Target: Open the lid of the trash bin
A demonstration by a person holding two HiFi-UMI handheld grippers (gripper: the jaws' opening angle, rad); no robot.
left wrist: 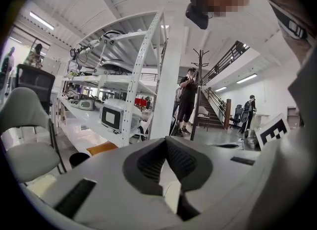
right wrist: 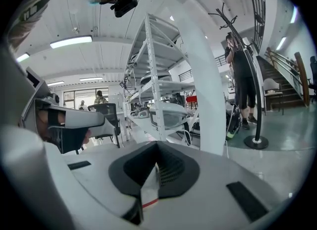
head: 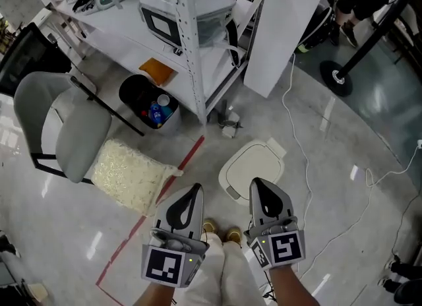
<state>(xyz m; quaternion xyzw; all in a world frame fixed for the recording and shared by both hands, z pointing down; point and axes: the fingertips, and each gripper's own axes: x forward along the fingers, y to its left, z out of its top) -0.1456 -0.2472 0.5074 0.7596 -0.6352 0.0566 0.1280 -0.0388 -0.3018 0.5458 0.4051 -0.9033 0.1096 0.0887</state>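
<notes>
Your left gripper and right gripper, both clenched on nothing, hover just beside the trash bin.
Its white lid looks light, stiff and slick: hook under its rim, not the top. A shelf rack stands beyond the bin.

No readable text, no labels — nothing legible

A lab: white metal shelving loaded with equipment.
</notes>
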